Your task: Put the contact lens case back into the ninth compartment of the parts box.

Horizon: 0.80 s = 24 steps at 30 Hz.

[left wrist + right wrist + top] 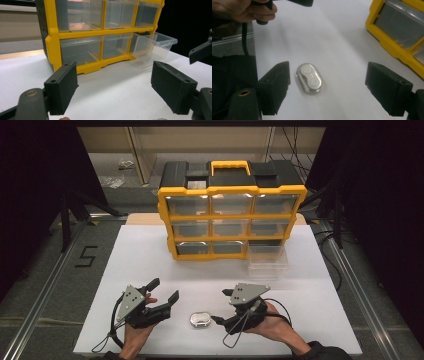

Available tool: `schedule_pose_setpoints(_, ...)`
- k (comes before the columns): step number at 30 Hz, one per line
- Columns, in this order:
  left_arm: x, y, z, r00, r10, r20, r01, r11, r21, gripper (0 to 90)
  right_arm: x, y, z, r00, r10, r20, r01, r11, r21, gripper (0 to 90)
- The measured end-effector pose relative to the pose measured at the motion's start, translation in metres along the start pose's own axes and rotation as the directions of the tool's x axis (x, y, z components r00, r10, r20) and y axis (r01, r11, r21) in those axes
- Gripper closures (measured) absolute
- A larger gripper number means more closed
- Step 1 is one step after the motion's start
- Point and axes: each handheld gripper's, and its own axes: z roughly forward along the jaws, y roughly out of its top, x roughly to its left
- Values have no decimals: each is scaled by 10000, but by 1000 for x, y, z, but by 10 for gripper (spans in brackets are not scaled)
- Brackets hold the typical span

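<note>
From the high view, a white surface (150,255) carries a yellow and black organizer (231,210) with clear drawers, standing upright at the far side. One clear drawer (268,261) is out of the organizer and sits on the surface just in front of its lower right corner. Near the front edge lies a small oval metal piece (200,319), between the two hands. The left claw (165,290) is held in the left hand (136,332); it is released, with its jaws wide apart above the surface, and it holds nothing. The right claw (221,306) is held in the right hand (272,322) and points toward the metal piece, just beside it; its jaws are apart here.

In the left gripper view, the left claw (113,86) is released, and only bare white surface (22,72) lies between its two black jaws. The organizer (53,42) stands ahead, and the clear drawer (153,46) sits at its lower right side, touching the surface.

In the right gripper view, the right claw (327,88) is also released. The metal piece (309,78) lies flat on the surface (337,37) between the jaws, nearer to the left jaw, and neither jaw touches it. It has two round shallow marks on its top. A corner of the organizer (387,37) is at the upper right, and the left hand (244,10) is at the upper left.
</note>
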Motion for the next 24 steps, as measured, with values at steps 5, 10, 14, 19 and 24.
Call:
schedule_pose_setpoints(5,0,0,0,10000,2,10,-2,10000,-46,207,2,3,16,9992,-231,-337,247,9985,496,212)
schedule_pose_setpoints(10,0,0,0,10000,-6,14,6,10000,-73,207,3,3,33,9977,-311,-600,369,9944,986,213)
schedule_pose_setpoints(14,0,0,-1,10000,15,26,-15,10000,-79,207,4,3,41,9964,-437,-726,522,9914,1200,215)
schedule_pose_setpoints(19,0,0,-1,10000,13,9,-13,9999,-114,207,4,0,56,9945,-455,-943,614,9828,1743,223)
schedule_pose_setpoints(24,0,0,-1,10000,57,11,-57,9999,-110,207,5,-3,68,9937,-425,-1032,634,9761,2080,233)
